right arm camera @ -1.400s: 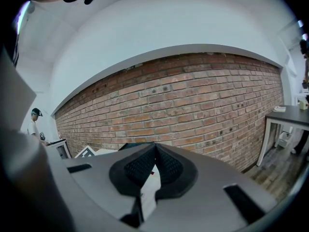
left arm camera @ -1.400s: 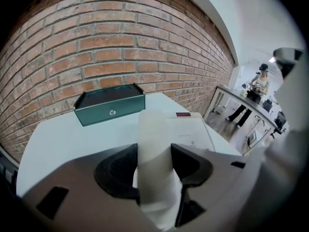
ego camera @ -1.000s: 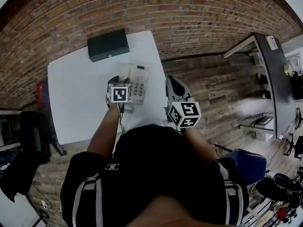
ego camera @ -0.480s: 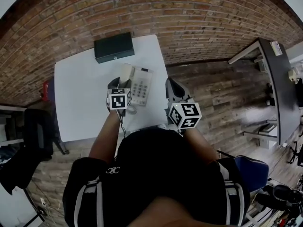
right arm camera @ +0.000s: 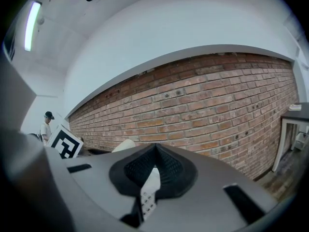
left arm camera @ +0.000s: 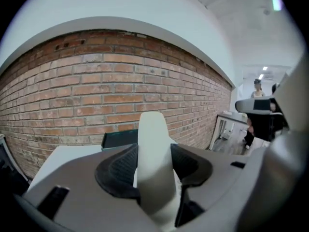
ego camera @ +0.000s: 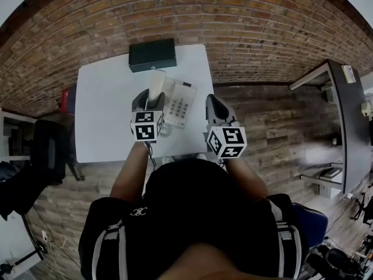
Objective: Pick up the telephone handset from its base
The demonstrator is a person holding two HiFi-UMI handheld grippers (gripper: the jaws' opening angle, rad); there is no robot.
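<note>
A dark box (ego camera: 152, 55) sits at the far edge of the white table (ego camera: 105, 115), near the brick wall (ego camera: 245, 22).

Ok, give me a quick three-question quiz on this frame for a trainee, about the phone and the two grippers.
1. Multiple choice: which gripper is clamped on the telephone handset? A left, B right, C neither.
2. True or false: the right gripper has its jaws wide apart.
3. Short answer: what lies on the white table beyond the telephone base, toward the brick wall?
Key: 1 A, the left gripper. 2 False: its jaws are together with nothing between them. 3 A dark box.
</note>
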